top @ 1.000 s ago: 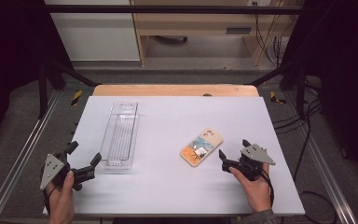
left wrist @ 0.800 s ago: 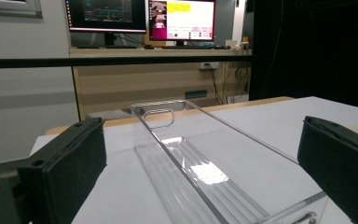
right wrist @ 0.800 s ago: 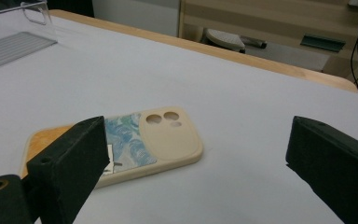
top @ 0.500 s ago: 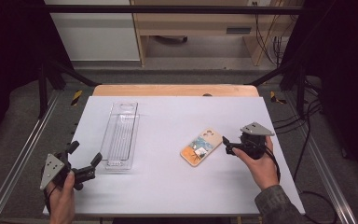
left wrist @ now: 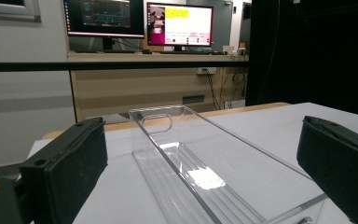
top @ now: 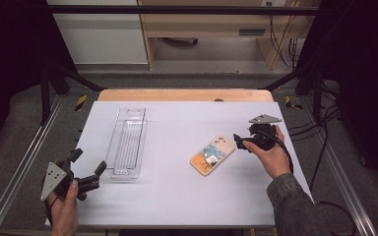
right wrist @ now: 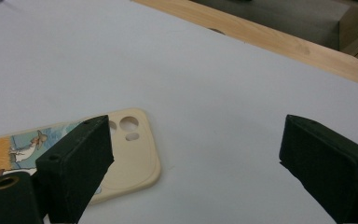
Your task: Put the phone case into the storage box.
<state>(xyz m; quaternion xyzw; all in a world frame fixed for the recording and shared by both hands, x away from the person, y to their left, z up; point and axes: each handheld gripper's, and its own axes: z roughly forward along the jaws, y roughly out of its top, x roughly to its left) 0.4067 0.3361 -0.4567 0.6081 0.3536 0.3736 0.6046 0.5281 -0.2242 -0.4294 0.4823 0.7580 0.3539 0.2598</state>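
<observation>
We hold the right tongs point(top: 243, 142) at about four o'clock on the white desk point(top: 187, 196), just beside the phone case point(top: 212, 154), whose cream camera end points toward them. In the right gripper view the right tongs' jaws stand wide apart with bare desk between them; they have just been closing a little, and nothing sits between the pads. The left jaw in that view overlaps the case's camera end; whether it touches the case we cannot tell. The case lies flat, printed side up, a little right of the desk's centre.

Our left tongs point(top: 86, 169) rest at about eight o'clock, near the desk's front edge, jaws spread wide and holding nothing. They point toward the near end of the clear plastic tray point(top: 127, 142), which lies lengthwise from eight toward eleven o'clock. In the left gripper view the tray point(left wrist: 205, 163) runs away from us between the two black jaws, its handle slot at the far end.

The tray and the phone case lie well apart.
</observation>
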